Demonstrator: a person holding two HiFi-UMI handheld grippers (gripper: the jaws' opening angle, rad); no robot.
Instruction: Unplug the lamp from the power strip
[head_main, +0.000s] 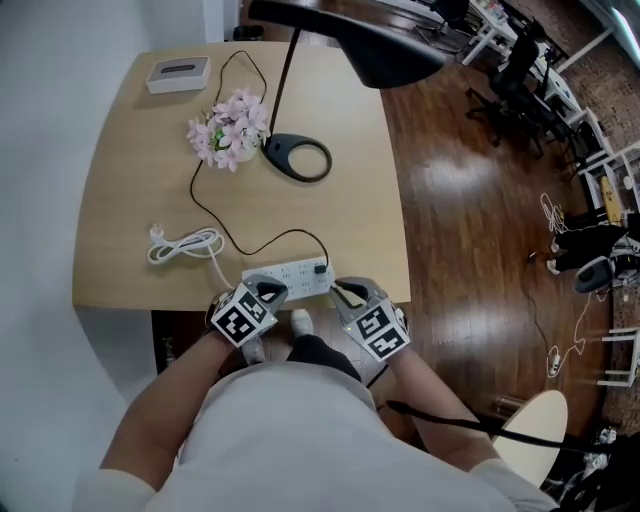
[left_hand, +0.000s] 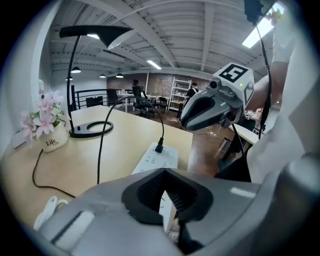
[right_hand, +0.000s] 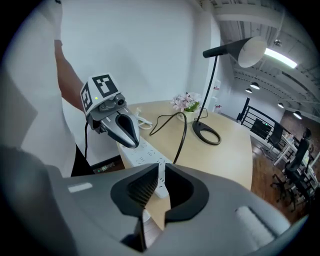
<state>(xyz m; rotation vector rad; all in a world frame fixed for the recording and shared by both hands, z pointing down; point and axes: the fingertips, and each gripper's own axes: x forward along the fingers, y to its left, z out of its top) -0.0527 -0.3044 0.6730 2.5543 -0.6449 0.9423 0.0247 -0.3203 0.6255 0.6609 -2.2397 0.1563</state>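
Note:
A white power strip (head_main: 287, 279) lies at the table's near edge. The lamp's black plug (head_main: 321, 268) sits in its right end, and the black cord runs back to the ring-shaped base of the black lamp (head_main: 297, 158). My left gripper (head_main: 270, 291) hovers over the strip's near left part, jaws together with nothing in them. My right gripper (head_main: 341, 293) is just right of the strip and near the plug, its jaws also closed to a thin slit and empty. The left gripper view shows the plug (left_hand: 159, 146) upright in the strip (left_hand: 161, 161). The strip (right_hand: 141, 151) also shows in the right gripper view.
A coiled white cable (head_main: 186, 245) lies left of the strip. A pot of pink flowers (head_main: 231, 130) stands beside the lamp base, and a white box (head_main: 178, 73) sits at the far left corner. The table edge (head_main: 402, 250) drops to wooden floor on the right.

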